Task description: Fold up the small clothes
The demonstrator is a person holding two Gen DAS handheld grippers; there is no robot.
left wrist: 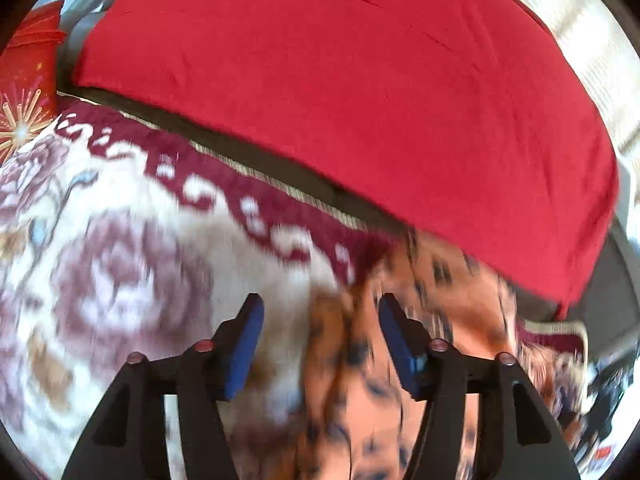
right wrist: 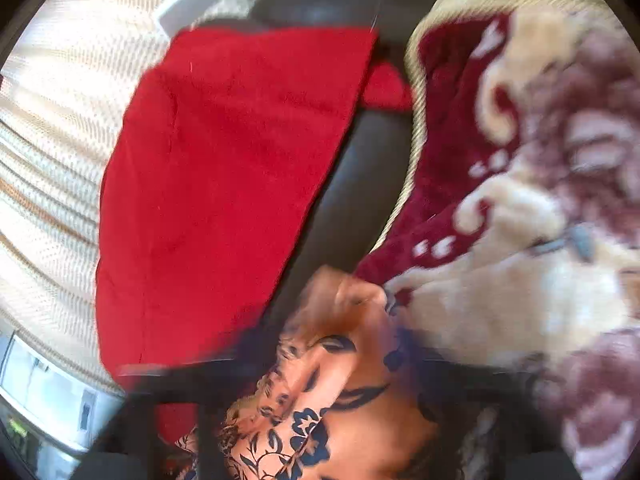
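Note:
An orange garment with a dark floral print [left wrist: 400, 360] lies crumpled on a floral blanket [left wrist: 120, 280]. My left gripper [left wrist: 320, 340] is open, its blue pads [left wrist: 244, 344] apart, with the garment's edge between and under the jaws. In the right wrist view the same orange garment [right wrist: 320, 400] fills the lower middle, bunched up over my right gripper. That gripper's fingers are hidden by the cloth and blur. A red folded cloth [left wrist: 360, 100] lies beyond; it also shows in the right wrist view [right wrist: 224, 184].
The cream and maroon floral blanket [right wrist: 520, 200] covers the surface. A dark grey surface [right wrist: 352, 184] shows between blanket and red cloth. A red cushion with a gold starburst [left wrist: 24, 92] sits far left. A light woven fabric [right wrist: 52, 160] lies at the left.

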